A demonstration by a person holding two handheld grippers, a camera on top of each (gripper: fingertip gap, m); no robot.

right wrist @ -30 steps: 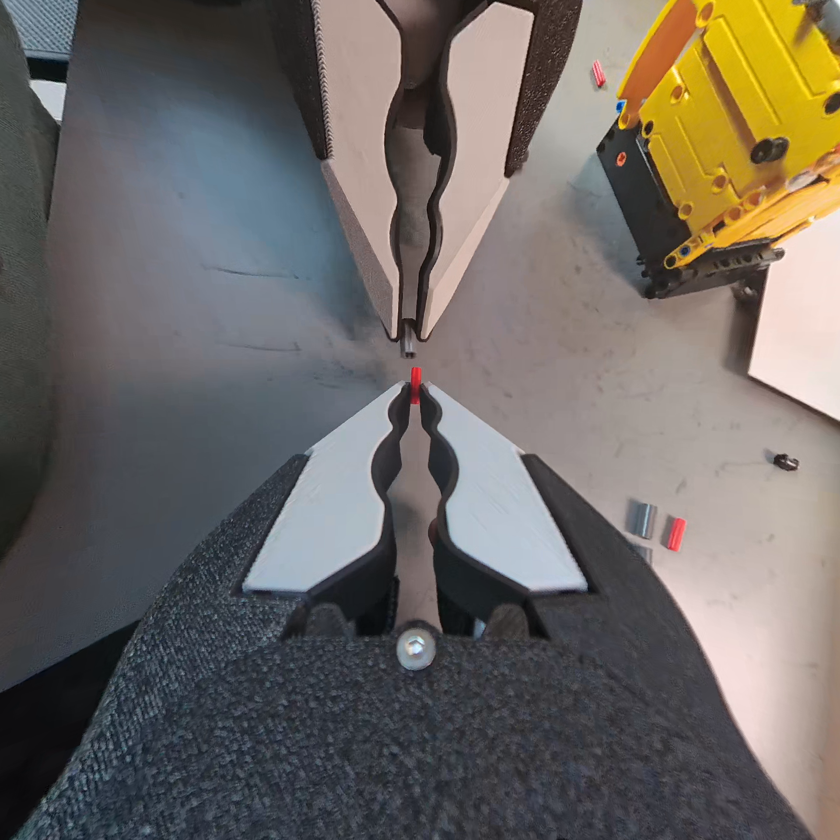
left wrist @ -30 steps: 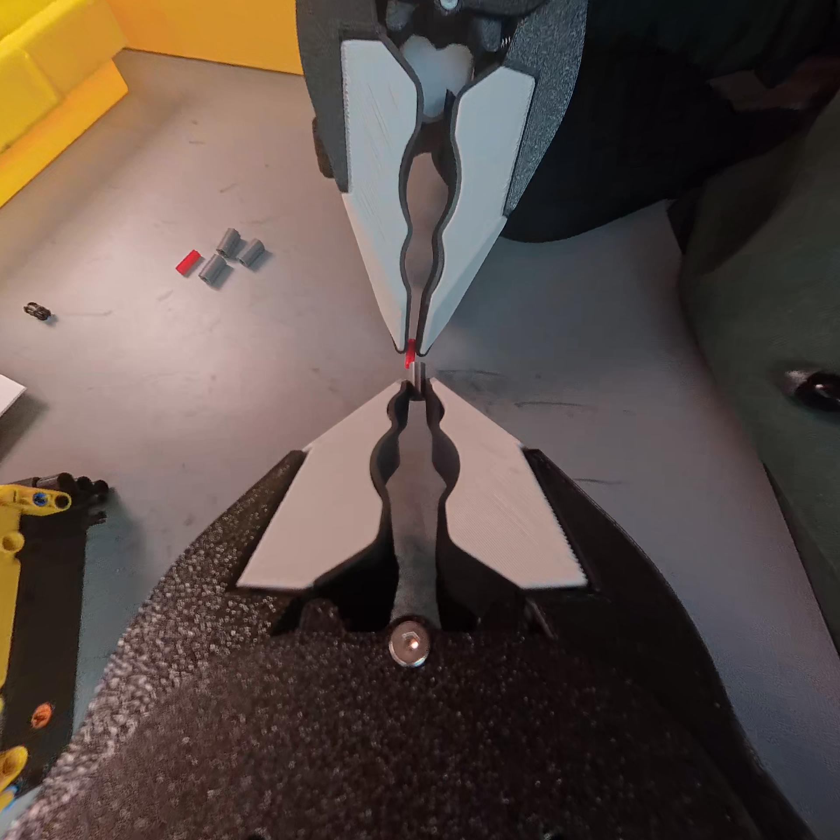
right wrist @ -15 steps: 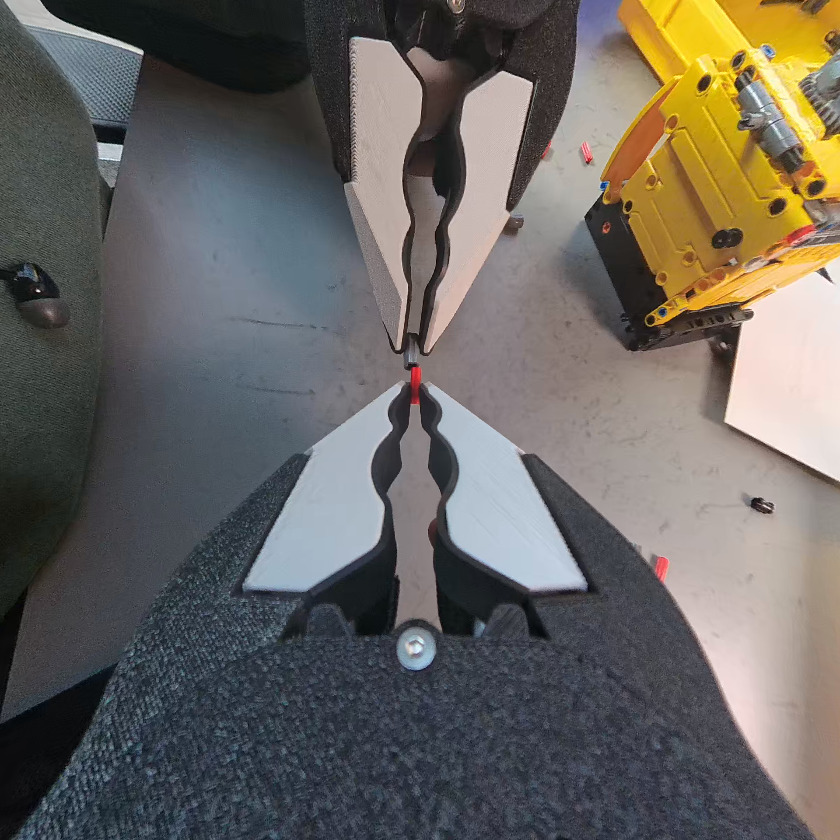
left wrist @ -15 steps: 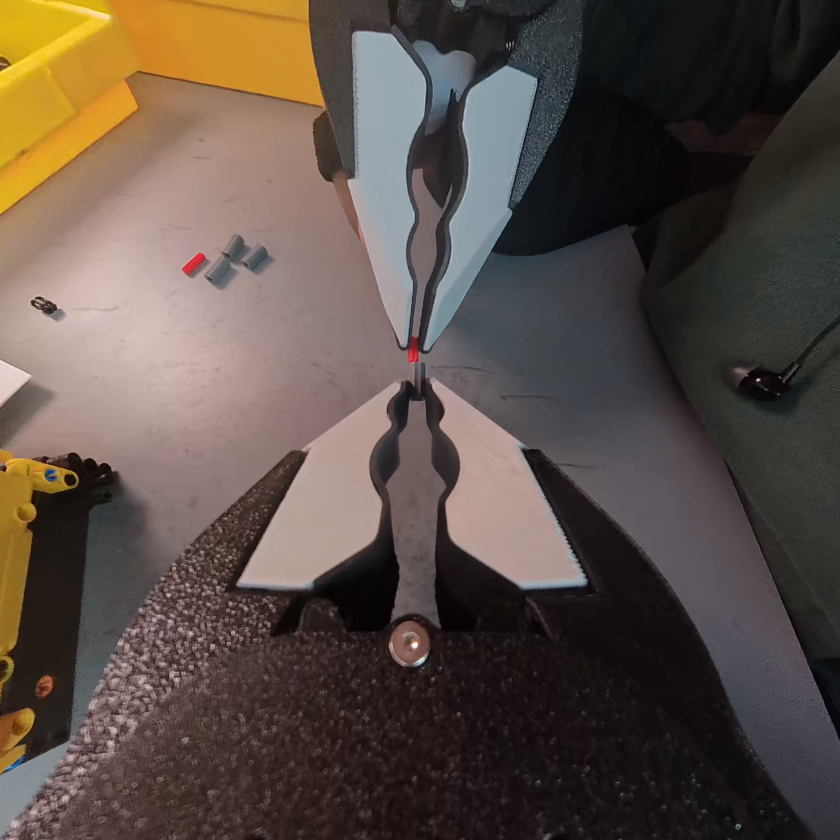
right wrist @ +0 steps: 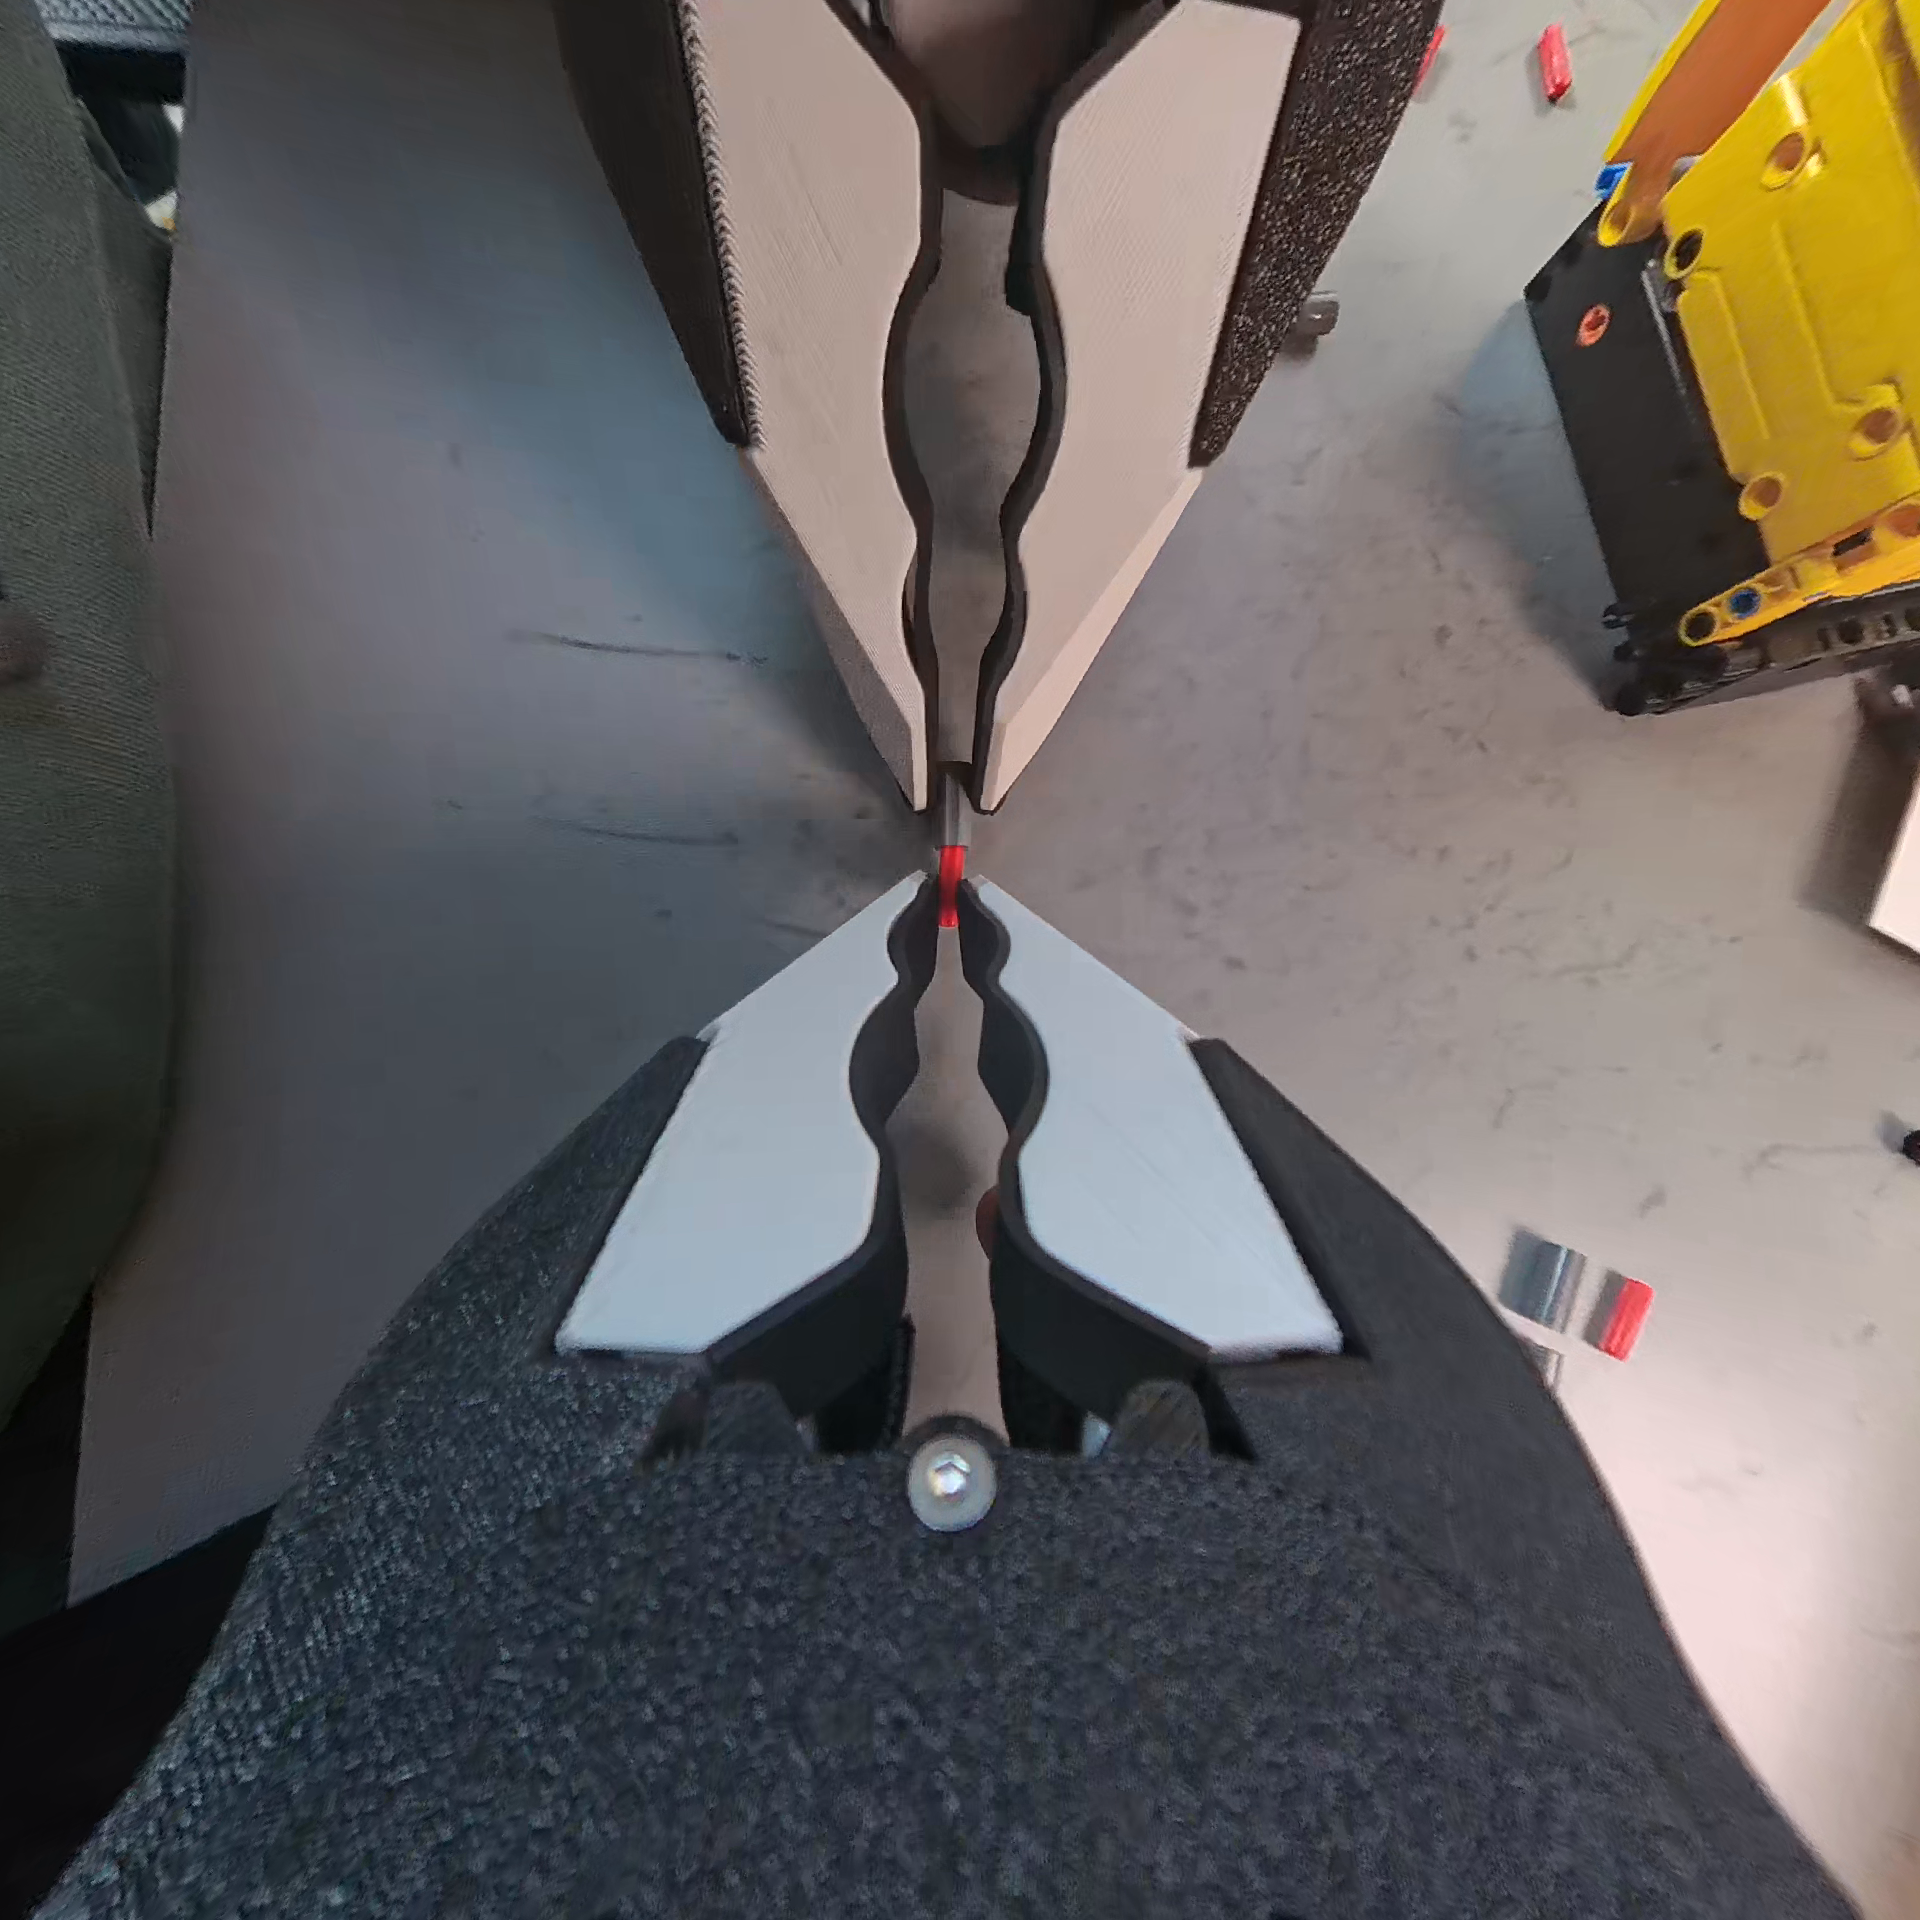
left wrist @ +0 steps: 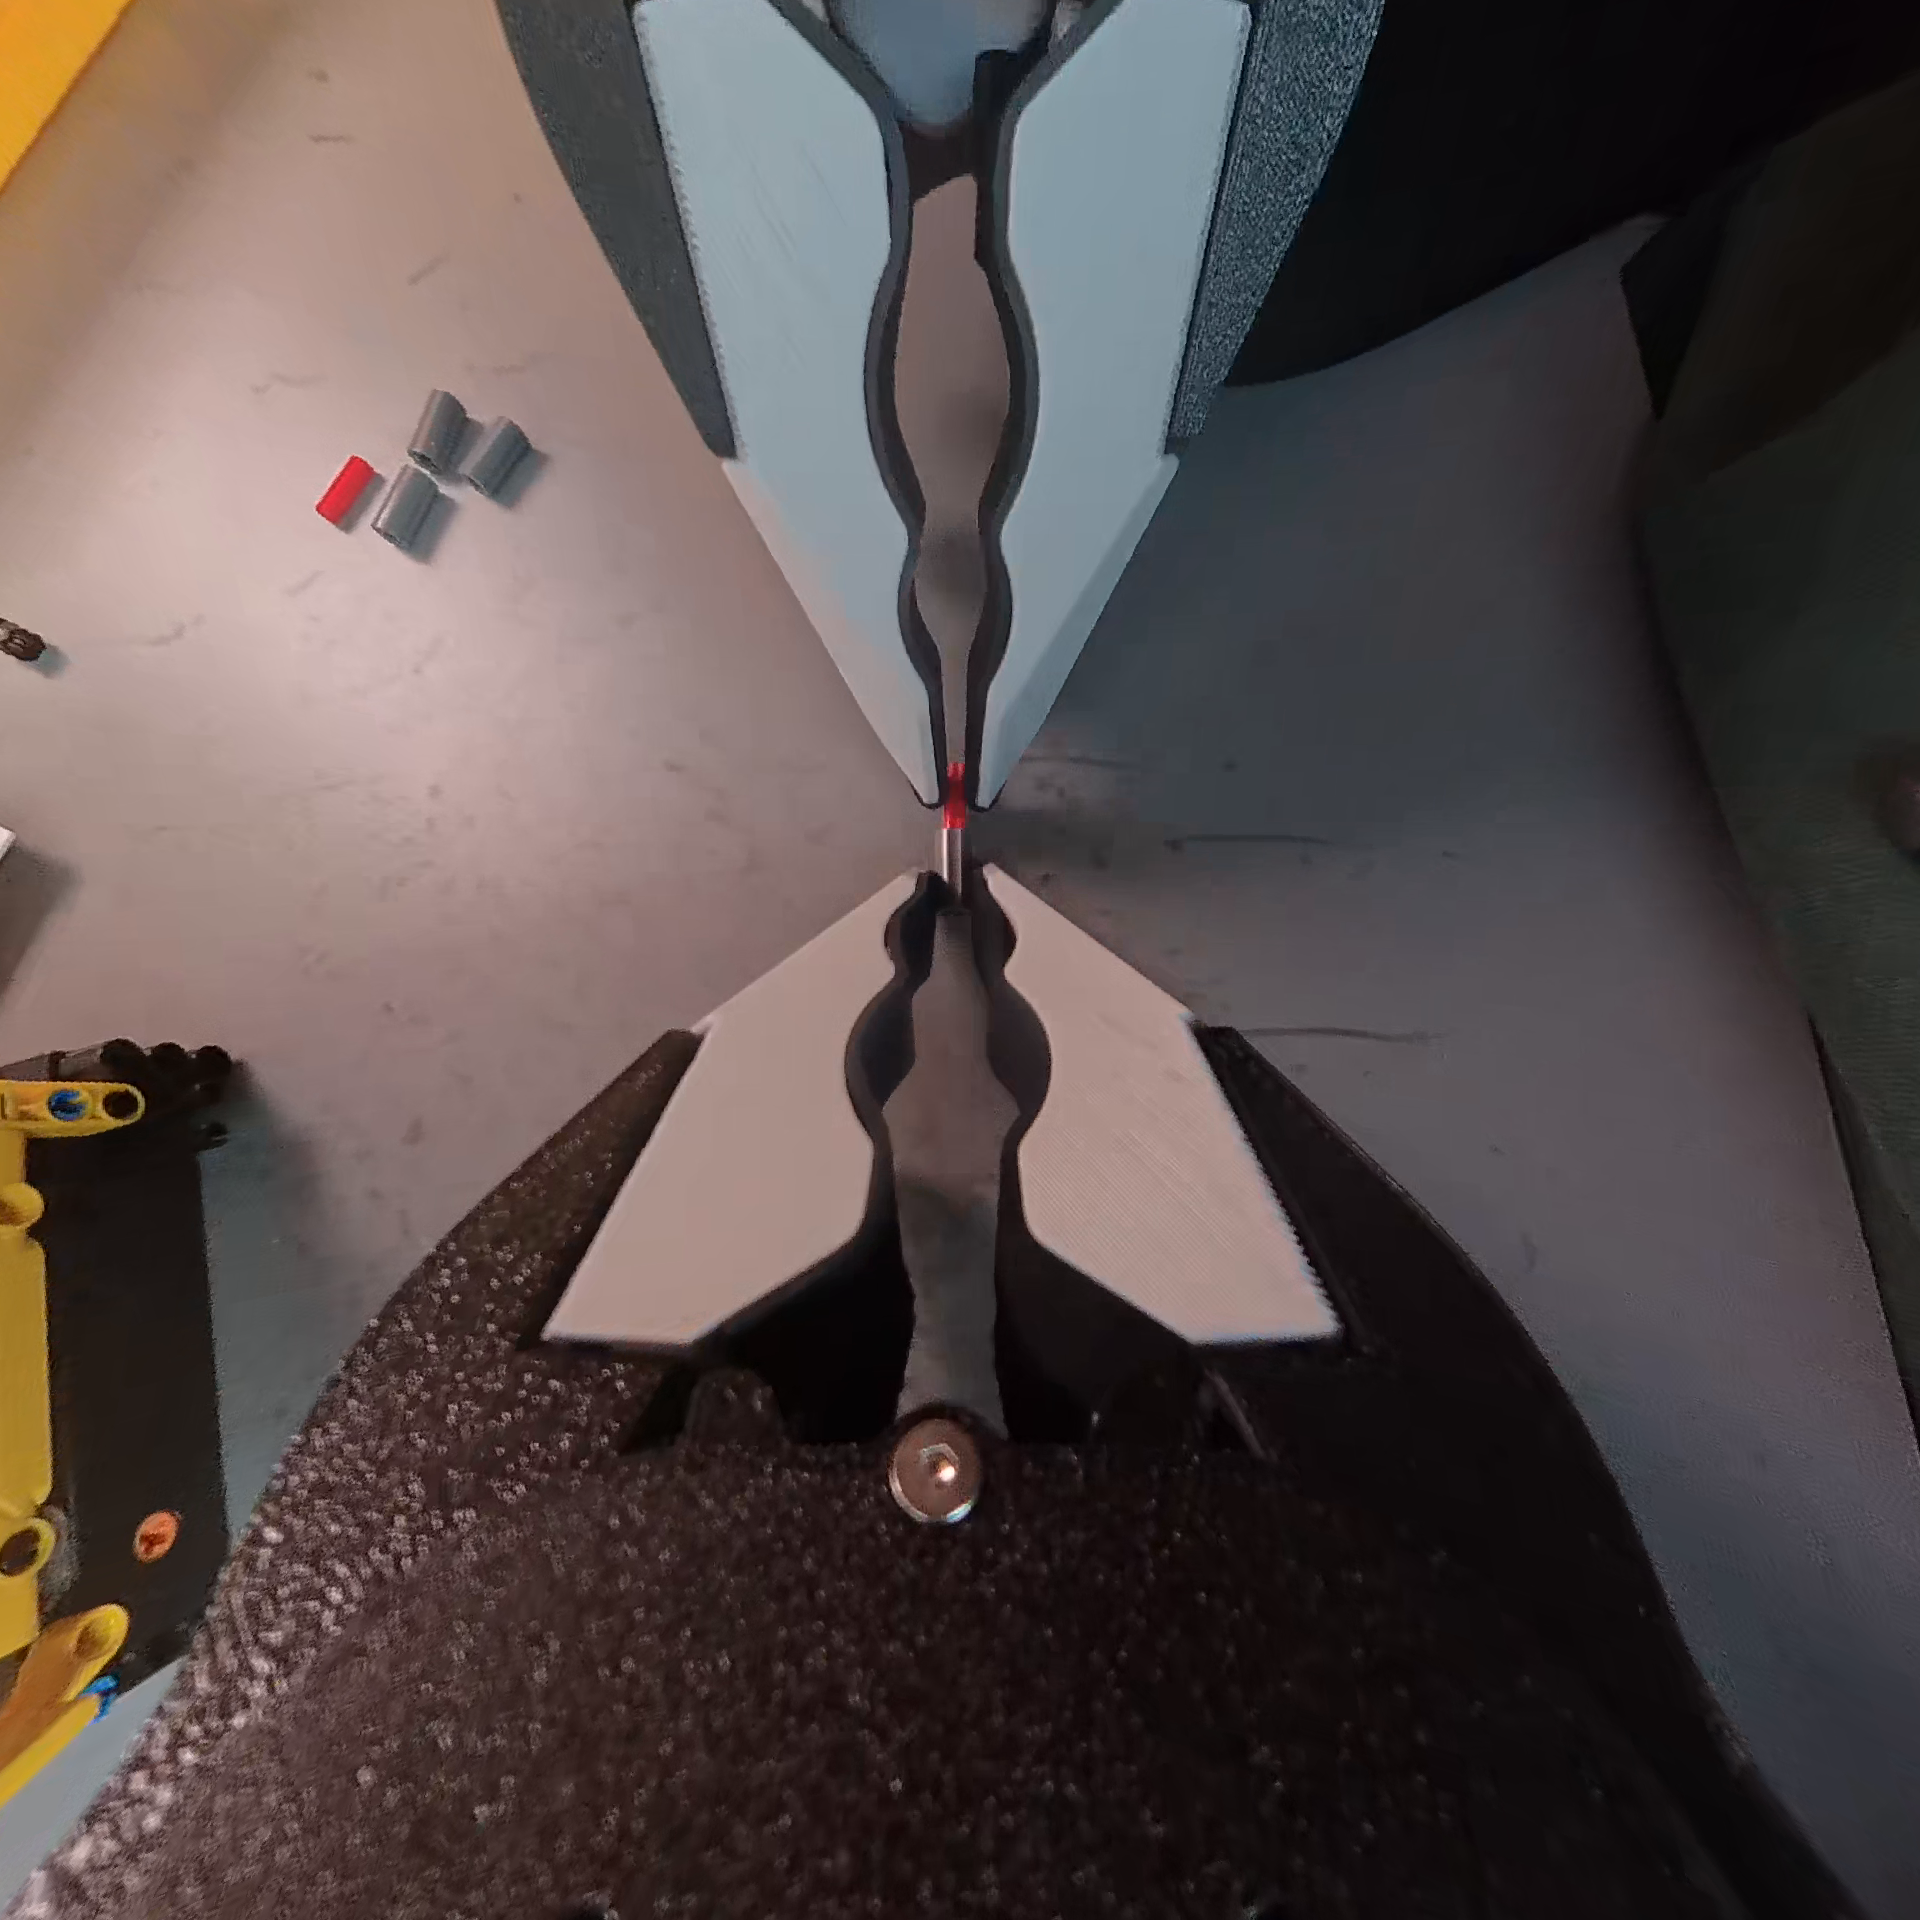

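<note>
The left gripper (left wrist: 948, 883) pinches a grey sleeve (left wrist: 948, 844) end to end against the red pin (right wrist: 948, 896) clamped in the right gripper (right wrist: 945, 891).

The tabletop (left wrist: 436, 790) is a dull grey surface, scuffed and marked with a few dark scratches. In the left wrist view, three small grey sleeves (left wrist: 452, 468) lie bunched together on it at the far left, with a small red sleeve (left wrist: 344, 494) just beside them. A tiny black piece (left wrist: 19, 641) sits at the left edge. A yellow and black brick-built model (left wrist: 62, 1351) rests near the left. In the right wrist view the same model (right wrist: 1766, 364) stands at the far right, loose red bits (right wrist: 1553, 47) beyond it, and a white sheet (right wrist: 1896, 883) at the right edge.
</note>
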